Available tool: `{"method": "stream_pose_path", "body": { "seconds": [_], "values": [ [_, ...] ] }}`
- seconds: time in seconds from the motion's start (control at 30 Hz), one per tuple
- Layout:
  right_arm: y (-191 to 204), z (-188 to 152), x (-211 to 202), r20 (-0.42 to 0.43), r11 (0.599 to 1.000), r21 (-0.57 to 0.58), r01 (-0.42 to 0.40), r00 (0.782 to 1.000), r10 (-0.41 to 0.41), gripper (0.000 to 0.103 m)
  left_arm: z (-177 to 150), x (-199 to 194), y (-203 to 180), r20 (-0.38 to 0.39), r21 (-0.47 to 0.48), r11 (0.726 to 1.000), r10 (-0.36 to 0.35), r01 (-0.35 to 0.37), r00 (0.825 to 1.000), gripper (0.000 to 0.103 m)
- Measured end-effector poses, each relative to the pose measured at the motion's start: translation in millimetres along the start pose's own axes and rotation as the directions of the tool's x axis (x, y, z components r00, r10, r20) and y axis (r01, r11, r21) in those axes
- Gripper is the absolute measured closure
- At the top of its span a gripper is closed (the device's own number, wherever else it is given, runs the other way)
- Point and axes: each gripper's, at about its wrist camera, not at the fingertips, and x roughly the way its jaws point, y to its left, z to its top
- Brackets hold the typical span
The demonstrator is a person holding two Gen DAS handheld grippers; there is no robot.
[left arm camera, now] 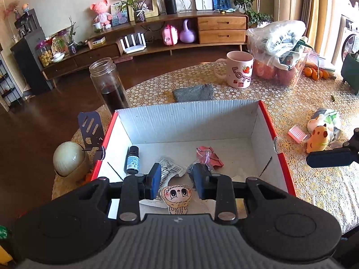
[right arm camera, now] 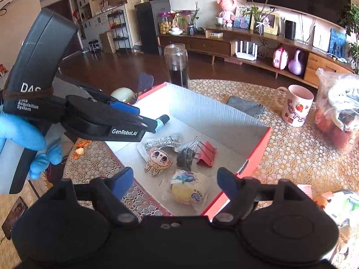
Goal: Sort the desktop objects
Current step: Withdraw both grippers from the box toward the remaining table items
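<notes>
1. Right wrist view: the red-edged cardboard box [right arm camera: 255,150] stands open on the bench [right arm camera: 291,157], and the sorted things lie on its white floor: a cartoon-faced charm [right arm camera: 158,160], a red binder clip [right arm camera: 206,154], a small bag of dark bits [right arm camera: 186,154], a wrapped bun [right arm camera: 187,189], a printed packet [right arm camera: 163,142] and a small dark bottle [right arm camera: 162,121].
2. The right gripper [right arm camera: 177,183] hangs above the near end of the box with its jaws spread wide. Nothing is between them; the bun lies below, untouched.
3. The left gripper [right arm camera: 143,121], gripped by a blue-gloved hand [right arm camera: 24,139], hangs over the far left side of the box. In the left wrist view its [left arm camera: 177,180] blue pads [left arm camera: 156,180] stand only a narrow way apart and grasp nothing; the charm lies beneath the gap.
4. Outside the box, the bench carries a pink strawberry mug [left arm camera: 240,69], a grey cloth [left arm camera: 194,93], a tall glass jar [left arm camera: 107,83], a clear bag of fruit [left arm camera: 278,53], a capybara toy [left arm camera: 317,137] and a pink comb [left arm camera: 297,133].
</notes>
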Motion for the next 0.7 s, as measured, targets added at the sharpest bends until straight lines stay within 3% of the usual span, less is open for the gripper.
{"method": "stream_pose_path", "body": {
  "seconds": [0.1,0.57,0.7],
  "values": [
    [-3.3,-5.0,-15.5,0.028,1.0,0.007,-0.007,1.0,0.006,0.014,-6.4,-13.3,-5.0,0.021,-0.01,1.0,-0.012,0.012,1.0,0.033],
    [-38.6,-43.0,-73.6,0.094,0.995,0.099,0.026,0.995,-0.035,0.007,-30.0,-55.3,-53.9,0.075,0.011,0.998,-0.055,0.055,0.996,0.027],
    [-52.2,-56.1,-90.3,0.114,0.991,0.127,0.044,0.992,-0.058,0.004,-35.8,-64.2,-70.4,0.093,0.014,0.995,-0.098,0.097,0.991,0.019]
  ]
}}
